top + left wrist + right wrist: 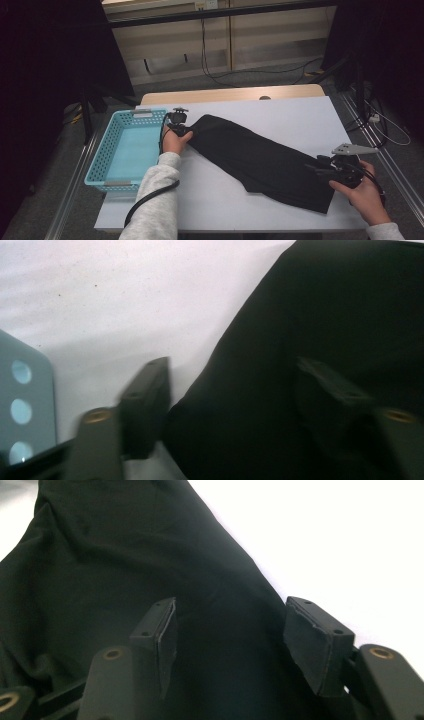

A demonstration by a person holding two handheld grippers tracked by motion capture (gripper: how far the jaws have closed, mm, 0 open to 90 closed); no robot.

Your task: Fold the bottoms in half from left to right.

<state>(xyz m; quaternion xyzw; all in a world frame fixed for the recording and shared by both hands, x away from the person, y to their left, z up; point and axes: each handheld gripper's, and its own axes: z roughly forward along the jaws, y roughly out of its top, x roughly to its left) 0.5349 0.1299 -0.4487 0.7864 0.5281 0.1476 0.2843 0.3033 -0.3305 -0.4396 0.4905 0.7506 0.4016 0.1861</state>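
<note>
— On the white-topped table (280, 112), where does the long black cloth garment (260, 160) lie?

— Flat and slantwise, from beside the turquoise perforated plastic basket (112, 150) down to the near right corner.

— And the left gripper (181, 131)?

— At the cloth's far end, jaws apart with the edge between them; no squeeze visible.

— The right gripper (320, 169)?

— At the near end, jaws apart over the fabric, pads (314, 647) not pressing.

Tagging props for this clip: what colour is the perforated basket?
Light blue basket, clearest in the high view.
</note>
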